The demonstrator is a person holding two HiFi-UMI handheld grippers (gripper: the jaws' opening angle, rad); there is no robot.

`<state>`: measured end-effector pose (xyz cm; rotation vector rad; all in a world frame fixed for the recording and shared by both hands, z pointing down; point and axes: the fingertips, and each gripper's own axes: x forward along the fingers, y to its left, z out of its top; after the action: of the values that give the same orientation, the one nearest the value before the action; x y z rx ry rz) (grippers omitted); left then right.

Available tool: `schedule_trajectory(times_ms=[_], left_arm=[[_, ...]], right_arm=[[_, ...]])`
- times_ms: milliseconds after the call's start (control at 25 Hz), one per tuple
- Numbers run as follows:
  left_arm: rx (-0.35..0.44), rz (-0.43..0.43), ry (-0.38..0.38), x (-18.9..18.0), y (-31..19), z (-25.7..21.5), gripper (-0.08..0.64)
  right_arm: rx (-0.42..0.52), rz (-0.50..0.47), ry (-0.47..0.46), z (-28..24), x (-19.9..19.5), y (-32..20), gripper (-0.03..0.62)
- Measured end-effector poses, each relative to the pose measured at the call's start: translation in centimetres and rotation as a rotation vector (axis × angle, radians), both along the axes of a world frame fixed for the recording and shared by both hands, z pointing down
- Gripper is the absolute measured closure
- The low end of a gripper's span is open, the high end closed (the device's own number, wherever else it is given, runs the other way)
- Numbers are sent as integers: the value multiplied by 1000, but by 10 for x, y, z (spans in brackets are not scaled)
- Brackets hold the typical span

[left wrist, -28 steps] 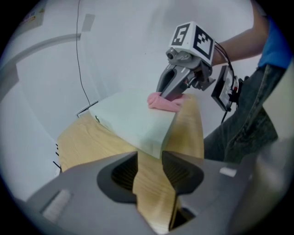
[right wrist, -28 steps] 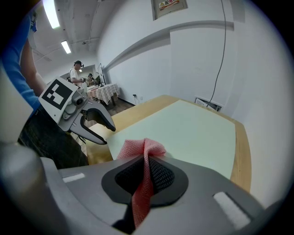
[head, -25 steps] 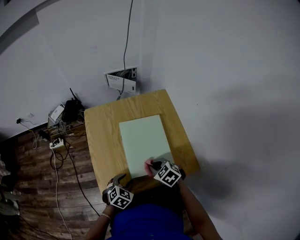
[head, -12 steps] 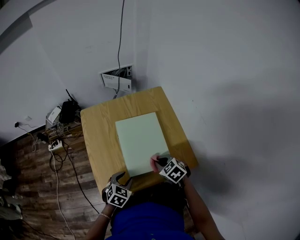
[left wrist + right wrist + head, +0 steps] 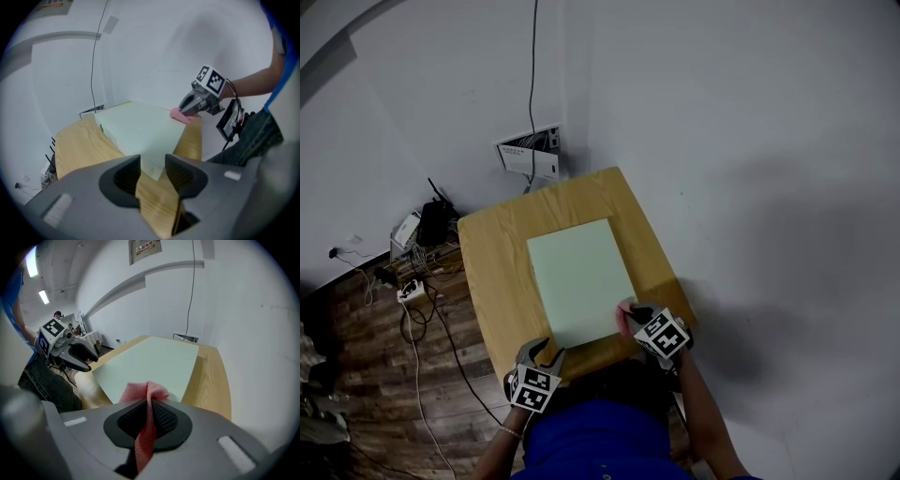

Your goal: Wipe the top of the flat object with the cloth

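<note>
Jaws: right gripper (image 5: 149,404) clamped on pink cloth (image 5: 140,391), at the lower-right corner of the board (image 5: 579,279); left gripper (image 5: 153,172) parted, empty, lower left.

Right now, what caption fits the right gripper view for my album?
The right tongs pinch a pink cloth at the edge of a pale green board on a wooden table.

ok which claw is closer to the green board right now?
Right. The right claw, shut on the pink cloth, sits at the board's near right corner. The left claw hangs open off the board, over the table's near edge.
</note>
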<state>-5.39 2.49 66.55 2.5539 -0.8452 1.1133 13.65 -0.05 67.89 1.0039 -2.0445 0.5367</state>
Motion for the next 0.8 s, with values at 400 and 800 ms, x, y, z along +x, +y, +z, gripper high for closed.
schedule_trajectory(times_ms=[400,800], left_arm=[[8,-25,35,4,-9,-9,394],[56,-92,157,8,-29,-41,443]], right_arm=[[1,58,-43,1,6,0,572],[104,83,-164,-37,-15,-11,572]])
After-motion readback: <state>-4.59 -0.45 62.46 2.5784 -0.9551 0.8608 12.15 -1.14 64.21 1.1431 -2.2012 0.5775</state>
